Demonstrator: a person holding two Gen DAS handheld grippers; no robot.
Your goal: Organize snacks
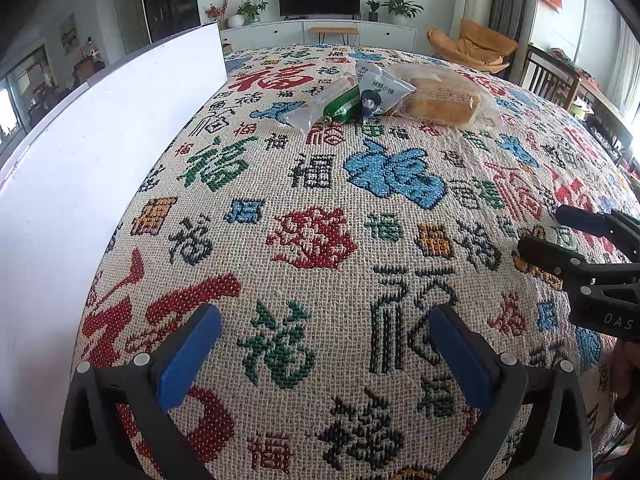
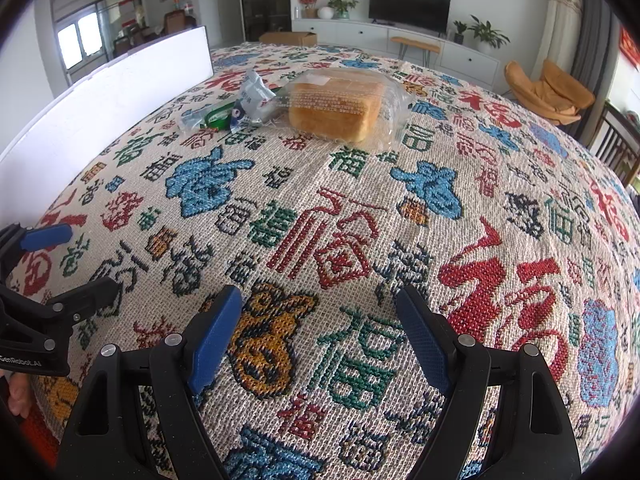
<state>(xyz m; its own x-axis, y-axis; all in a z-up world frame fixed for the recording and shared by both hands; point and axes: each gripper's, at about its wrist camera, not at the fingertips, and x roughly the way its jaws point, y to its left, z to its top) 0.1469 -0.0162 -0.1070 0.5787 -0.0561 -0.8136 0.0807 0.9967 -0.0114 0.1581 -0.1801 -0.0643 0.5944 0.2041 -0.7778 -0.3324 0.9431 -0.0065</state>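
Three snacks lie together at the far side of the patterned tablecloth point(image 1: 320, 184): a loaf of bread in a clear bag point(image 1: 440, 104) point(image 2: 336, 108), a white packet with a cartoon figure point(image 1: 380, 94) point(image 2: 252, 96), and a green roll in a clear wrapper point(image 1: 336, 104) point(image 2: 216, 116). My left gripper point(image 1: 326, 344) hovers over the near part of the cloth, open, with nothing between its blue pads. To its right my right gripper point(image 2: 320, 320) is also open and empty. Each shows in the other's view: the right gripper point(image 1: 544, 230), the left gripper point(image 2: 76, 264). Both are far from the snacks.
A tall white board point(image 1: 100, 140) point(image 2: 120, 96) stands upright along the table's left side. Wooden chairs point(image 1: 552, 76) stand past the right edge. Behind the table are a TV cabinet and an orange lounge chair point(image 2: 548, 88).
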